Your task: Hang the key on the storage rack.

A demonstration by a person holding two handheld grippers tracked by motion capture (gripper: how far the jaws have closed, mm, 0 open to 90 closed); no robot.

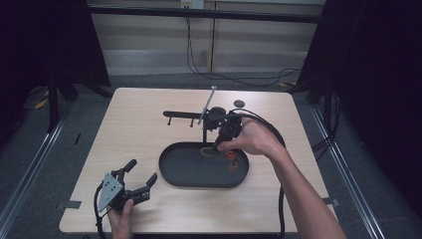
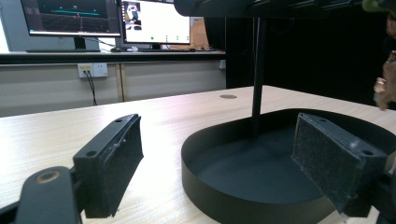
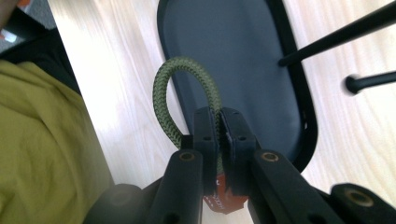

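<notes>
The green braided loop point(image 3: 187, 88) sits clamped between the right gripper's point(image 3: 218, 126) jaws just above centre of the right gripper view, arching up and to the left out of them, with a red-orange piece point(image 3: 224, 198) hanging below the pads. In the high view that gripper point(image 1: 226, 144) hovers over the right end of the black oval tray point(image 1: 174, 169) near mid-frame, the loop point(image 1: 208, 151) showing as a pale ring at its tip.

The relation that matters — the black stand point(image 1: 204, 128) rises from the tray's far edge, and its horizontal bar with pegs point(image 1: 181, 115) runs off to the left, up and away from the held loop. The bar's long axis lies left-right across the frame, so the loop likely has to travel up and leftward to hook a peg.

The left gripper point(image 1: 133, 186), at lower left of the high view, rests on the table point(image 1: 139, 134) with jaws wide apart and empty — well short of the tray. The right hand is plainly the nearer one.
</notes>
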